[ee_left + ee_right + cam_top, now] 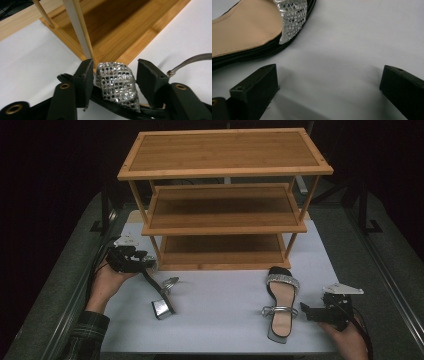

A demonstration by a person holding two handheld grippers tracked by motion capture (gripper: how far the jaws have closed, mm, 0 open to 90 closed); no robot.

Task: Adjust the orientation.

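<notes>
Dark room, white tabletop (220,320) with a three-tier bamboo shoe rack (225,200) at the back; all three shelves bare.

Left sandal (159,292): lying tipped on its side at front-left of the rack, block heel toward the person, toe end at the left gripper (145,262). In the left gripper view the rhinestone toe strap (117,85) sits between the fingers (85,80). One finger is against the strap, the other has a small gap. Reads as a grasp closing in, not yet clamped.

Right sandal (281,302): flat on its sole at front-right, toe pointing at the rack, untouched. Right gripper (306,312) is just beside it at strap level, fingers (257,87) wide apart with nothing between them, resting low over the tabletop.

Progress, my read: early. No shoe on the rack yet. Left: finish the grip, lift, place; then the same for the right sandal.
</notes>
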